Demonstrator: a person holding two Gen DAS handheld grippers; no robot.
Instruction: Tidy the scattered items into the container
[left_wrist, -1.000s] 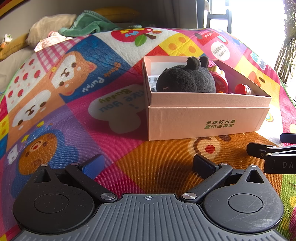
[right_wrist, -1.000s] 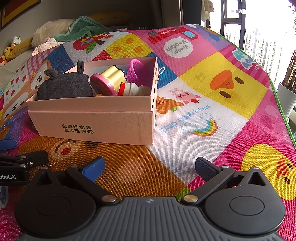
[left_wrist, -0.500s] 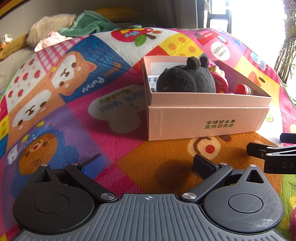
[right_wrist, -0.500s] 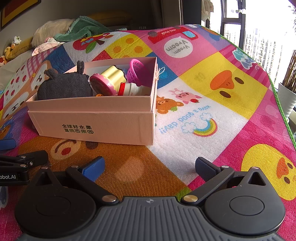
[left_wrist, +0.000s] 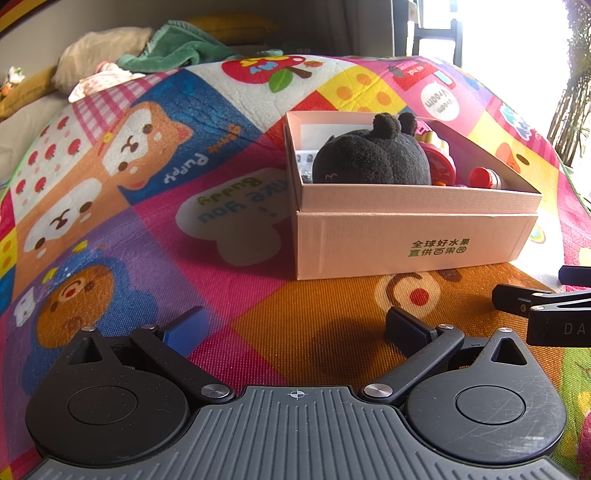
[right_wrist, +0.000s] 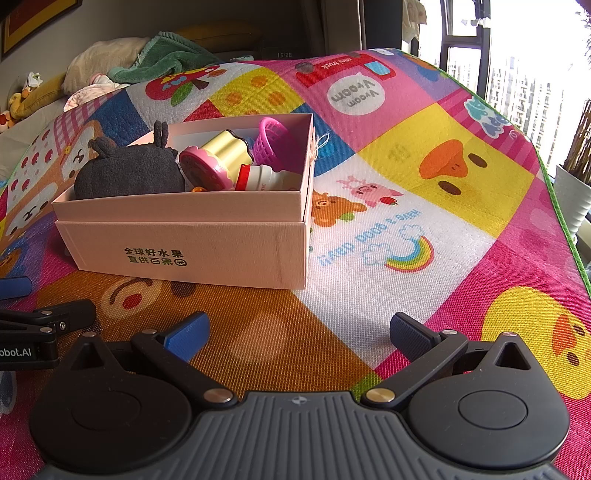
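Both my left gripper (left_wrist: 295, 325) and right gripper (right_wrist: 299, 332) rest spread wide, empty. At twelve o'clock, the light cardboard box (right_wrist: 207, 240) holds the soft, squashable plush (right_wrist: 129, 175); I'd pinch its body.

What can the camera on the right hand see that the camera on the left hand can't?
Only the right view shows the purple basket and gold cup inside the box, plus the duck picture on the mat. Only the left view shows the puppy picture and some papers in the box corner. Both show the box, the black plush toy, the red-capped bottle, and open, empty tongs.
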